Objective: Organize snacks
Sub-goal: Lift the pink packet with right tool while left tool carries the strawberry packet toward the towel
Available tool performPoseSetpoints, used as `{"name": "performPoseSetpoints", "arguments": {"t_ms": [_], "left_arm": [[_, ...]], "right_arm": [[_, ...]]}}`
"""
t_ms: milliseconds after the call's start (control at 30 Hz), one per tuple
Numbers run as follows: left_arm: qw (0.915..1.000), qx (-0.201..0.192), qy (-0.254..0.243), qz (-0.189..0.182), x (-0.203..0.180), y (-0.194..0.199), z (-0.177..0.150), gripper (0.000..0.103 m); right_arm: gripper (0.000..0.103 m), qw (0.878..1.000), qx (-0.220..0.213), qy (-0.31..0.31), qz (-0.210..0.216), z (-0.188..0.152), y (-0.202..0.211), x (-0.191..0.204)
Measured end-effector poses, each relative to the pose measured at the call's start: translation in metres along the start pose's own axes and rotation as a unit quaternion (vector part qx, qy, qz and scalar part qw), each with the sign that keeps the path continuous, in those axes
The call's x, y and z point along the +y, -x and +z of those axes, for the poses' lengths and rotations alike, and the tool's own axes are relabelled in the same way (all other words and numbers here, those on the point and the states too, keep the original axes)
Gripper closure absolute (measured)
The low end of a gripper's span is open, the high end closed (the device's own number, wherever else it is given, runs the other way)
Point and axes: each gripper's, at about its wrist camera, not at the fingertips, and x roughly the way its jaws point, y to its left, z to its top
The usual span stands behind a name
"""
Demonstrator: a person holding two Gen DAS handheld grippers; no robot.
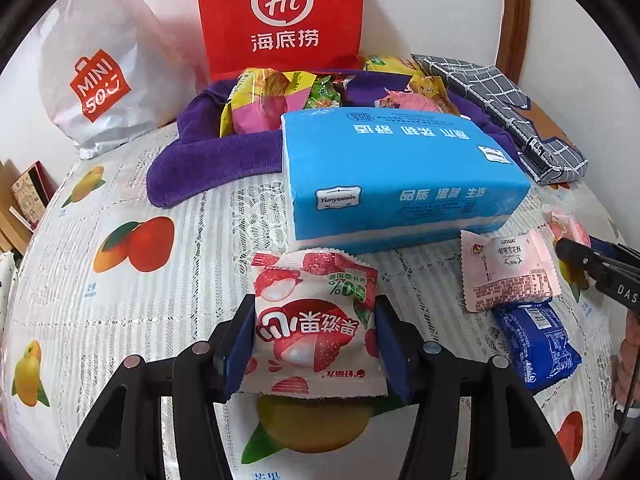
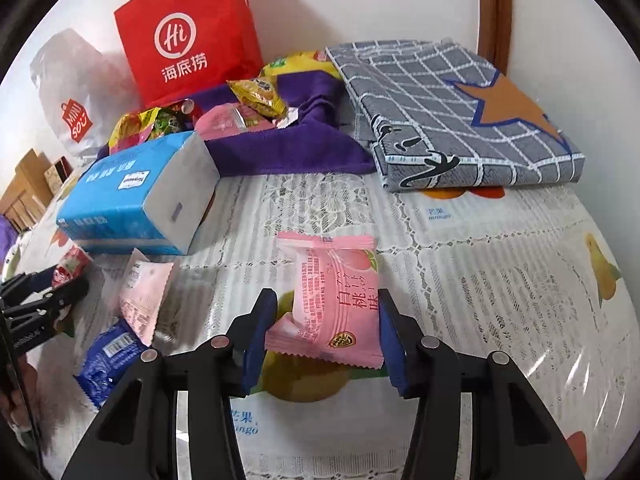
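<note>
Atop purple towel (image 1: 208, 160), snack packets (image 1: 260, 100)

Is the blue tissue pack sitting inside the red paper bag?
No, the blue tissue pack lies on the fruit-print tablecloth, in front of the purple cloth and the red paper bag.

Tissue pack (image 1: 404, 176) at centre of surface (image 1: 132, 312); towel (image 1: 216, 160) with a heap of snacks (image 1: 272, 100) on it lies behind, at 12 o'clock. Two bags (image 1: 280, 16) stand beyond the towel. Folded cloth (image 2: 460, 116) at 2 o'clock. Two packets (image 1: 508, 276) lie at 4 o'clock, overlapping.
</note>
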Motion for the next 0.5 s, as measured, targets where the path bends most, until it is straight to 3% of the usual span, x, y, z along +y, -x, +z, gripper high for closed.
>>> {"name": "performPoseSetpoints", "arguments": {"t_ms": [500], "left_arm": [[1.0, 0.004, 0.003, -0.008, 0.001, 0.0029, -0.001, 0.05]], "right_arm": [[0.055, 1.0, 0.001, -0.003, -0.003, 0.0012, 0.0026, 0.0004]]}}
